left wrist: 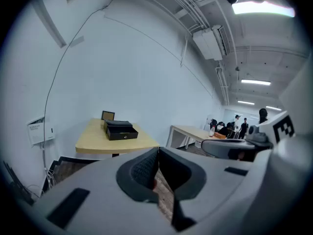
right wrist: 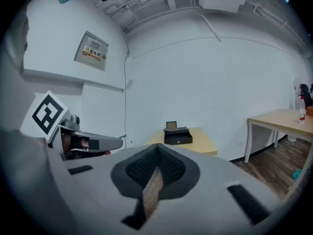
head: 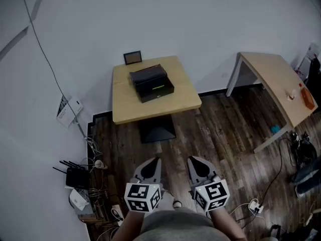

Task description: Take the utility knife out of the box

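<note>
A black box (head: 151,83) stands on a small square wooden table (head: 185,97) against the far wall, well ahead of me. It also shows small and distant as the box (left wrist: 120,129) in the left gripper view and the box (right wrist: 177,136) in the right gripper view. No utility knife can be made out from here. My left gripper (head: 150,165) and right gripper (head: 197,164) hang side by side low over the floor, far short of the table. Both have their jaws together with nothing between them, pointing toward the table. The left gripper (left wrist: 157,152) and right gripper (right wrist: 157,150) show the same close up.
A small framed picture (head: 133,57) leans on the wall behind the box. A longer wooden table (head: 273,77) with an orange item (head: 307,97) stands at the right. A router (head: 76,177) and tangled cables lie on the floor at the left. A power strip (head: 255,205) lies at the lower right.
</note>
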A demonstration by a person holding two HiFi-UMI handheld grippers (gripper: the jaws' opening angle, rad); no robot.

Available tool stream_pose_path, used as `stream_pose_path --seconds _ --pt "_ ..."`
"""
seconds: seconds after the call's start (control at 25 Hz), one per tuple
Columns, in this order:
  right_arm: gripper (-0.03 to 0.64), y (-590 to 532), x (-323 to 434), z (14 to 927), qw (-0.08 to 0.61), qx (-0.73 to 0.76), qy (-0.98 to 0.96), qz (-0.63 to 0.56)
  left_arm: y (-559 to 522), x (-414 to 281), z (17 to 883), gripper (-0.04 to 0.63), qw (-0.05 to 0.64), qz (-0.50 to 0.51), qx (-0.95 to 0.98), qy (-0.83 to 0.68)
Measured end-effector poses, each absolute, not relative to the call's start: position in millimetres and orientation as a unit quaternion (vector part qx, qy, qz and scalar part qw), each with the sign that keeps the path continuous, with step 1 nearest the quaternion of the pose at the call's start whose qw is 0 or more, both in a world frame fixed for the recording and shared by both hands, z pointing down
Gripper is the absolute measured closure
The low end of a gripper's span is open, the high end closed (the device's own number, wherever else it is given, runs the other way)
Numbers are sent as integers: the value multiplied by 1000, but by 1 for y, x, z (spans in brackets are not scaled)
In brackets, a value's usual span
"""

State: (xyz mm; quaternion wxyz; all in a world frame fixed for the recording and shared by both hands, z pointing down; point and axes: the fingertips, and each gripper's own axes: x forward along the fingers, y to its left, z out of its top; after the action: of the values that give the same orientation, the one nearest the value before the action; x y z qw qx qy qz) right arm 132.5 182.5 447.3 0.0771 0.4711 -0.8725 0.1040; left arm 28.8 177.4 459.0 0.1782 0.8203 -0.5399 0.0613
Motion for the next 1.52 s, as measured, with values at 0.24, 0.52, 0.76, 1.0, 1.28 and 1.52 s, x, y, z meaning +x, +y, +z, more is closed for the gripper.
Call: stream_pose_path --seconds 0.24,0.52,0.76,1.0,1.28,1.52 --pt "617 203 139 441 65 473 -875 85 198 35 453 592 169 59 821 -542" --pt "617 213 142 433 64 456 -883 86 204 51 447 591 169 52 826 -536" --pt "617 205 140 433 44 449 -886 111 201 53 450 592 171 56 826 -534" --pt "617 181 131 434 51 442 -889 113 177 48 454 592 179 54 825 -533" --pt "617 129 116 443 55 429 -893 126 124 39 458 592 184 48 828 -527" --pt "617 70 95 439 49 431 -893 121 70 18 463 592 195 47 827 -525"
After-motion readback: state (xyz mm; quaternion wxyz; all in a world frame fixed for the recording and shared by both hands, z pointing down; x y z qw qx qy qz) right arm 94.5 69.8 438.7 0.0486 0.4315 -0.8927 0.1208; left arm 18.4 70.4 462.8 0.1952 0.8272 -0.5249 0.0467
